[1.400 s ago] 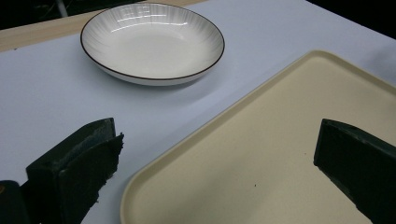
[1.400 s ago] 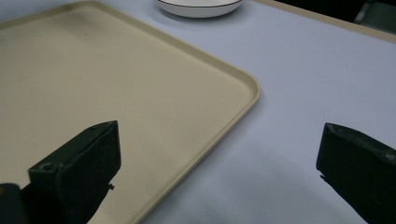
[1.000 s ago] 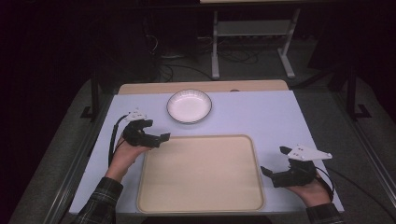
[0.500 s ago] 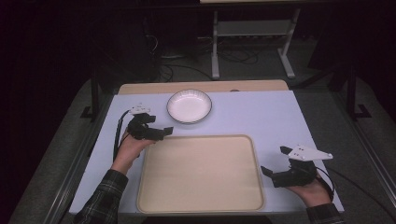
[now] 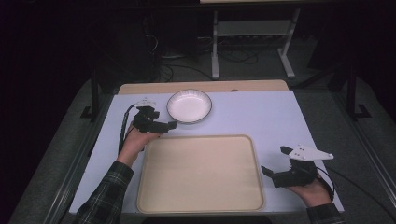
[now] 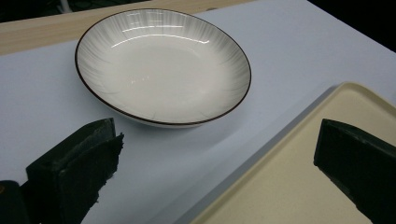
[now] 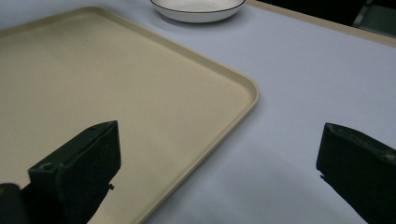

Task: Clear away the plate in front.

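Observation:
A white shallow bowl (image 5: 189,106) with a thin dark rim stands at the back of the table, also close ahead in the left gripper view (image 6: 163,65). A beige tray (image 5: 201,172) lies empty at the front middle. My left gripper (image 5: 167,124) is open just left of the bowl, above the tray's far left corner, nothing between its jaws. My right gripper (image 5: 274,163) is open at the tray's right edge (image 7: 243,107), holding nothing. The bowl's near rim (image 7: 196,11) shows far off in the right gripper view.
The table has a pale blue-white top (image 5: 261,116) with a wooden strip (image 5: 201,87) along its far edge. Beyond it stand a metal stand (image 5: 252,37) and cables on a dark floor. A plaid sleeve (image 5: 100,200) comes in at the bottom left.
My left gripper has moved forward and right, toward the bowl. The right gripper has stayed in place.

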A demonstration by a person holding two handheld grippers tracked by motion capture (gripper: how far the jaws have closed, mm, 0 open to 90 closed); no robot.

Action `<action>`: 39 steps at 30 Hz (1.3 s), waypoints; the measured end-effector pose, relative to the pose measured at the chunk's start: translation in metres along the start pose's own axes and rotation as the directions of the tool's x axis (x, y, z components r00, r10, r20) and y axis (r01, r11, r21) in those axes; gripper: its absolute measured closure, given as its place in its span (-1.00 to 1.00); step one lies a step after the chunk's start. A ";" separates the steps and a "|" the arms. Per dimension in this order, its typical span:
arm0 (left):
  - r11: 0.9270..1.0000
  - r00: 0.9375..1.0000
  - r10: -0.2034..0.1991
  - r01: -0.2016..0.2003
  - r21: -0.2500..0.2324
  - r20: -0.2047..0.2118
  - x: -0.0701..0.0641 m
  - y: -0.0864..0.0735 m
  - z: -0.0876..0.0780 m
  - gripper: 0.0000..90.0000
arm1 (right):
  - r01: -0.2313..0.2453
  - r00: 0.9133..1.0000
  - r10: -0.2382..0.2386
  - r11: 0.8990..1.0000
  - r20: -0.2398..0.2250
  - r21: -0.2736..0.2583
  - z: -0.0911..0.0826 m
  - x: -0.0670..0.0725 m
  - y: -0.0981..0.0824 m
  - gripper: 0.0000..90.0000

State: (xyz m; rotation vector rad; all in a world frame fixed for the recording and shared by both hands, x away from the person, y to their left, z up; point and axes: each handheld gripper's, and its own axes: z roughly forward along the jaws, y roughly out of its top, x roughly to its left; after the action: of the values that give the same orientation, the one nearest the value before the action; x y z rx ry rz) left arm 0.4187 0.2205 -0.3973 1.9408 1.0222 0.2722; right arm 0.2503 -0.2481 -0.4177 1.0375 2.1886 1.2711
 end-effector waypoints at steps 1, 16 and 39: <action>1.000 1.000 0.000 0.000 0.000 0.000 0.000 0.000 0.000 -1.00 | 0.000 1.000 0.000 1.000 0.000 0.000 0.000 0.000 0.000 -1.00; 0.996 0.996 -0.083 0.084 0.032 -0.039 0.016 0.012 0.024 -1.00 | 0.003 1.000 -0.003 1.000 -0.005 -0.005 0.000 -0.001 0.000 -1.00; 0.956 0.953 -0.287 0.292 0.039 -0.093 0.044 0.018 0.063 -0.90 | -0.002 1.000 0.002 1.000 -0.018 -0.008 -0.002 -0.002 0.000 -0.91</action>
State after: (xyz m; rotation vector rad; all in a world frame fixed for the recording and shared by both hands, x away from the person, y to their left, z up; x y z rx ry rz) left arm 0.4909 0.2102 -0.4278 1.8071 1.3657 0.1651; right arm 0.2504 -0.2502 -0.4168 1.0289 2.1947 1.2935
